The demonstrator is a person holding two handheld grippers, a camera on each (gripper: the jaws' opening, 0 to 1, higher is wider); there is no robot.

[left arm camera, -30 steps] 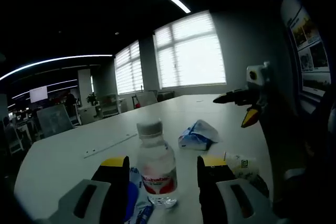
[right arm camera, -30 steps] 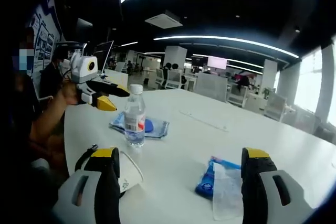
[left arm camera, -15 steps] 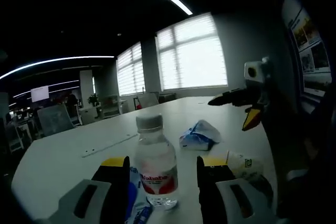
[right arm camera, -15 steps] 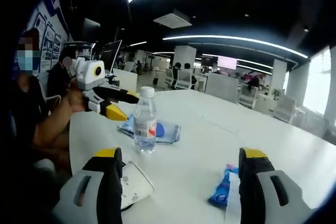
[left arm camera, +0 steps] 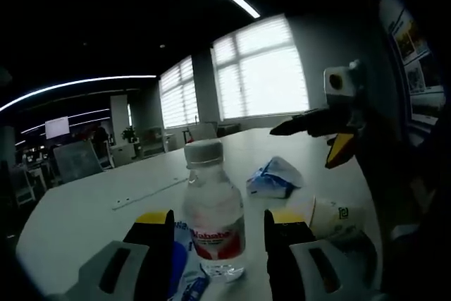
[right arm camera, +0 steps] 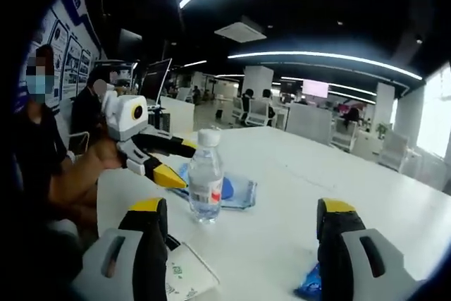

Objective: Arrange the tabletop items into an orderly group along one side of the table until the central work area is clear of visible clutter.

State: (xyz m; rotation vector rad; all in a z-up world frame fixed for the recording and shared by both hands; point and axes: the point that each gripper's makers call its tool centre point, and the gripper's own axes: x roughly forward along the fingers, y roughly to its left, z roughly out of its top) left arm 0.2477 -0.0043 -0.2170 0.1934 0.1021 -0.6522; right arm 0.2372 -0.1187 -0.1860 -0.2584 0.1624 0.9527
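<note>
A white table (left arm camera: 84,209) carries all the clutter. In the left gripper view, the left gripper (left arm camera: 218,234) hovers with jaws spread wide on either side of a bottle (left arm camera: 213,216), not touching it. The bottle stands upright on a blue pouch (right arm camera: 239,192). The right gripper (right arm camera: 236,234) also has jaws wide, holding nothing. A blue-white packet (left arm camera: 271,180) lies farther off toward the windows. A paper cup (left arm camera: 335,216) lies on its side just right of the bottle.
</note>
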